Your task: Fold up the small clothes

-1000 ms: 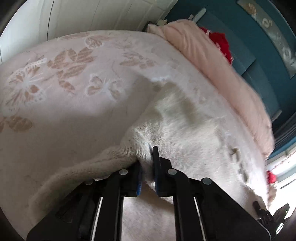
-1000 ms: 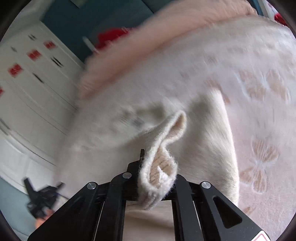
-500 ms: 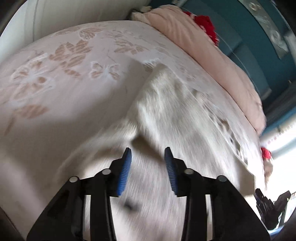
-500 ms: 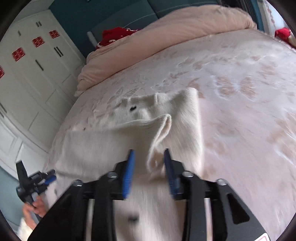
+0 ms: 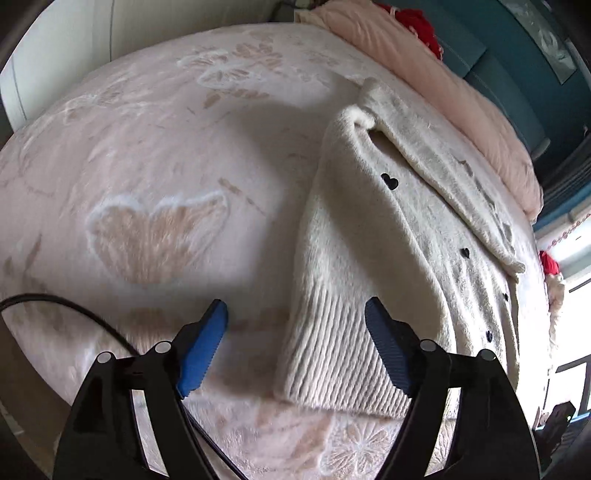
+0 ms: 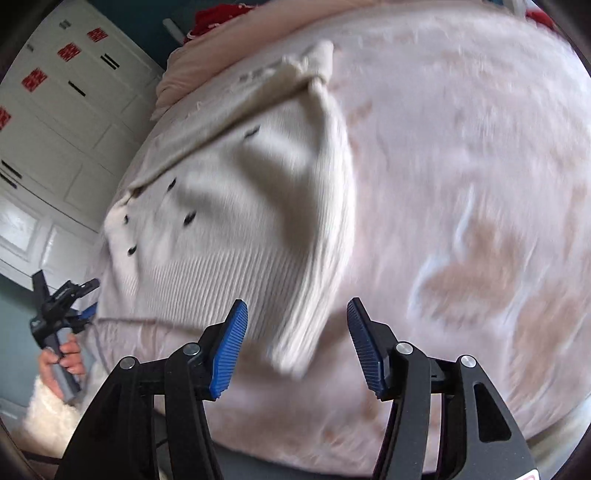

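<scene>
A cream knitted cardigan (image 5: 369,236) with small black heart buttons lies flat on the pink flowered bedspread (image 5: 147,166), its sleeves folded across its body. My left gripper (image 5: 295,321) hovers over the ribbed hem's left corner, jaws opening, pads touching nothing. In the right wrist view the cardigan (image 6: 240,184) is blurred. My right gripper (image 6: 295,332) hangs above its lower right corner with jaws opening; the ribbed edge shows between the fingers but is not pinched. At lower left there, a person's hand holds the left gripper (image 6: 61,306).
A rolled pink duvet (image 5: 443,92) and something red (image 5: 421,26) lie along the far edge of the bed. White cupboards (image 6: 55,129) stand beyond the bed's left side. A black cable (image 5: 74,306) trails by my left gripper.
Both grippers have let go of the cardigan and opened, then drawn back toward the near edge of the bed. The cardigan now lies spread flat farther ahead.
</scene>
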A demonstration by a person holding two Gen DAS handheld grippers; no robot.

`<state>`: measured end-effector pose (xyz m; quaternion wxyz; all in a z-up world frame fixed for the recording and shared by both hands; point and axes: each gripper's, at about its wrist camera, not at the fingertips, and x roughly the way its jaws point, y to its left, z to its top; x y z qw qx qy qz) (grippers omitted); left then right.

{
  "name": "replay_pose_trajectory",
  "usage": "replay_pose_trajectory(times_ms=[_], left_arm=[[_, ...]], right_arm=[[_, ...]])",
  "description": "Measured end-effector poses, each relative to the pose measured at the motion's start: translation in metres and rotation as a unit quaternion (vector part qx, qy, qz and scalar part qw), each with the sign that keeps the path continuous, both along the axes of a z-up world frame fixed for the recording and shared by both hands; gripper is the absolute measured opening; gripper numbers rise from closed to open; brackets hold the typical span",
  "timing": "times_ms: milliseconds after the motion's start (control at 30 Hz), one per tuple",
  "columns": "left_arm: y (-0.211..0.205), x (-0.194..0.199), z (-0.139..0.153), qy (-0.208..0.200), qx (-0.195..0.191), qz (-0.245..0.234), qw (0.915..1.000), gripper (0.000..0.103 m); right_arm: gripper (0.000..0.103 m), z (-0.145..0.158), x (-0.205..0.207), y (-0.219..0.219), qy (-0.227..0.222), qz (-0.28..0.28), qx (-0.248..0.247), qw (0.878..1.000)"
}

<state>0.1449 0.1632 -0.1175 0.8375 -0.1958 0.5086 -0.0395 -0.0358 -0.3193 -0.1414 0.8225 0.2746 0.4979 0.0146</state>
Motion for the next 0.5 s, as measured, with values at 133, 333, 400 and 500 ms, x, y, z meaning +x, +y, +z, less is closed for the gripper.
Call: replay_pose_trajectory(times_ms=[133,333,400,500], left_arm=[[-0.015,0.001,-0.005,-0.006,0.001,-0.011,0.9999,0.084],[-0.031,0.01,-0.006,0.01,-0.015,-0.058,0.9982,0.015],[-0.028,0.01,0.001,0.015,-0.025,-0.059,0.9978,0.009],[-0.02,-0.002,0.025,0.011,-0.01,-0.062,0.998,0.006]], right_arm=[[0.062,-0.006,-0.002,0.007,-0.02,-0.017,0.024,0.999],[0.011,-0.008,0.008,0.007,-0.042,-0.028,0.04,0.998],[0.009,-0.007,0.012,0.001,-0.041,-0.034,0.058,0.997],[0.007,0.019,0.002,-0.002,-0.069,-0.037,0.032,0.996]])
